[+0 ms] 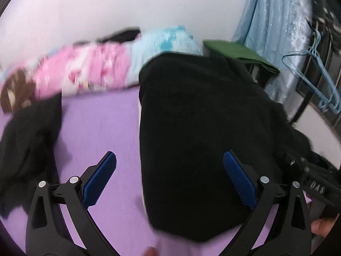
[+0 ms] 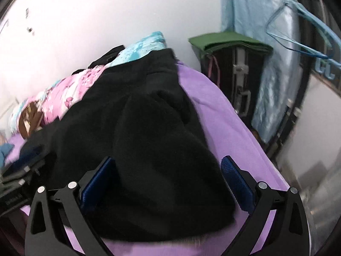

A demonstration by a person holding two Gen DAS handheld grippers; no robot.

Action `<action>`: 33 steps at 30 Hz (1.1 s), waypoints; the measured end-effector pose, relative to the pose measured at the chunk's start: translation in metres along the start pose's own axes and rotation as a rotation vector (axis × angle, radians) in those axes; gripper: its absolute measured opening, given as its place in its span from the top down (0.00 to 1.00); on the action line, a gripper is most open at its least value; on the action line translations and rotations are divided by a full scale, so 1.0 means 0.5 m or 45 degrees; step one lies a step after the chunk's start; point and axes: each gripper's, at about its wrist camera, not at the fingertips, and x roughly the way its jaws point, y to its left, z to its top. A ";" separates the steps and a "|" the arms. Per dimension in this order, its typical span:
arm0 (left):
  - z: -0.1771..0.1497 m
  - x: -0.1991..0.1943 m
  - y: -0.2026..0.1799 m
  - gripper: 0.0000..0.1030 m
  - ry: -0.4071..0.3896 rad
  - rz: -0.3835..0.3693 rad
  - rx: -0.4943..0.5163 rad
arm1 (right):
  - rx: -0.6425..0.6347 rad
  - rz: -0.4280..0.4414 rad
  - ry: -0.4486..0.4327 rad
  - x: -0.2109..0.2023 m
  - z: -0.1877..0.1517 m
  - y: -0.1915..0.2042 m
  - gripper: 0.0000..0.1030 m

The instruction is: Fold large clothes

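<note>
Left claw (image 1: 169,176): jaws spread wide, blue pads apart, holding nothing, hovering over the black garment (image 1: 198,140). Right claw (image 2: 168,180): likewise wide, pads on either side of the garment's near bulge but not closed on it; whether the left pad touches the cloth cannot be told. Black garment: lies on the bed (image 1: 102,128), on its purple sheet, as a long band running from the near edge toward the wall; in the left view its left side is straight, which suggests a lengthwise fold already made, while in the right view the near end is lumpy and rumpled. Second dark cloth (image 1: 27,149): heaped toward the bed's left side, apart from the garment, unfolded. Pink and blue floral bedding (image 1: 102,66): along the far edge by the wall. Green cloth (image 2: 230,40): draped over a dark stand off the bed's far right corner. Blue hangers (image 1: 319,79): at right, near a pale blue curtain (image 1: 275,17). Progress, judged: roughly midway; crosswise folds and smoothing remain, the heap untouched.
</note>
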 end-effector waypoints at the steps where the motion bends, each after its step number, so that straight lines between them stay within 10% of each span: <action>1: 0.001 -0.041 0.005 0.06 -0.006 -0.021 0.003 | 0.001 0.004 -0.020 -0.041 0.001 0.002 0.05; 16: -0.128 -0.590 0.067 0.06 -0.225 0.039 -0.014 | -0.088 0.062 -0.181 -0.615 -0.158 0.074 0.05; 33: -0.393 -0.970 -0.018 0.06 -0.186 0.006 -0.001 | -0.113 0.047 -0.187 -0.944 -0.428 0.133 0.05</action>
